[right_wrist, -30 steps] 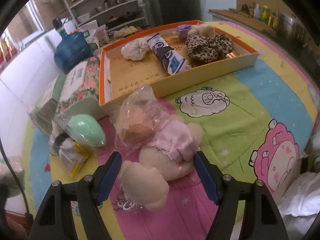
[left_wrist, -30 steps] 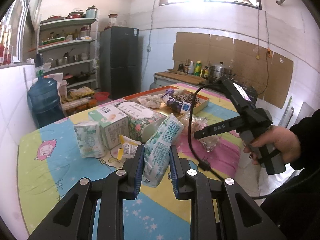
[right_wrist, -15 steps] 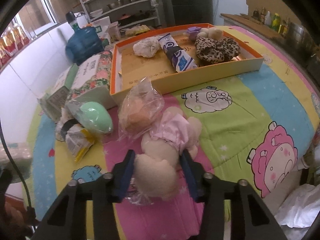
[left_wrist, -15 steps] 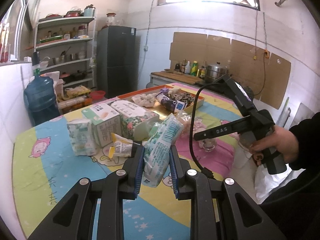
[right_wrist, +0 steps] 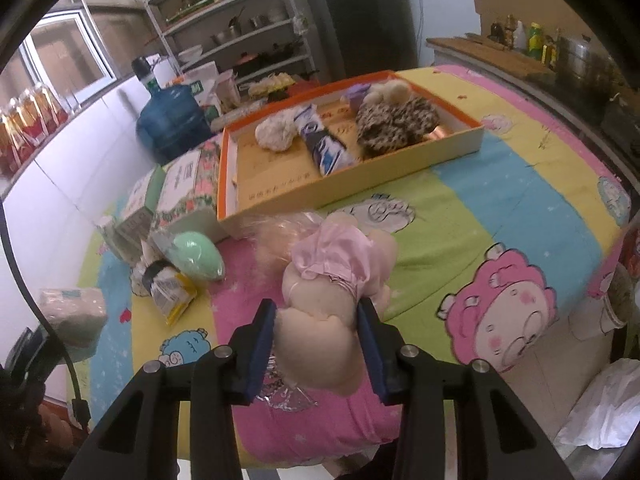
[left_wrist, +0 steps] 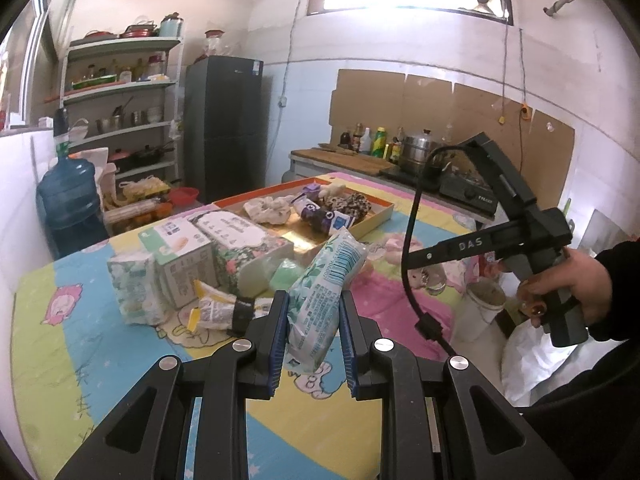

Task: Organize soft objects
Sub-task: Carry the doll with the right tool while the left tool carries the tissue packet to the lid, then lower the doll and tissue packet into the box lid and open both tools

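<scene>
My left gripper [left_wrist: 314,300] is shut on a green-and-white tissue pack [left_wrist: 328,276], which it holds upright above the cartoon-print table cover; the same pack [right_wrist: 72,312] shows at the left edge of the right wrist view. The pads of my right gripper [right_wrist: 316,312] press on a beige plush doll [right_wrist: 320,332] in a pink dress, and the doll hangs a little above the cloth. Beyond it lies the orange-rimmed tray [right_wrist: 460,136], which holds a white cloth ball [right_wrist: 276,134], a blue-white packet [right_wrist: 326,148] and a leopard-print soft item [right_wrist: 396,120].
Left of the tray stand a floral tissue box [right_wrist: 188,184] and a green-white box [left_wrist: 180,256]. A green egg-shaped object [right_wrist: 198,256], a yellow packet [right_wrist: 168,288] and a crumpled clear bag [right_wrist: 276,236] lie near the doll. A blue water jug [right_wrist: 168,120] stands beyond the table.
The right jaws went from wide open around the doll to shut on it, and the doll has lifted off the cloth. The left gripper keeps its pack and has drifted slightly.
</scene>
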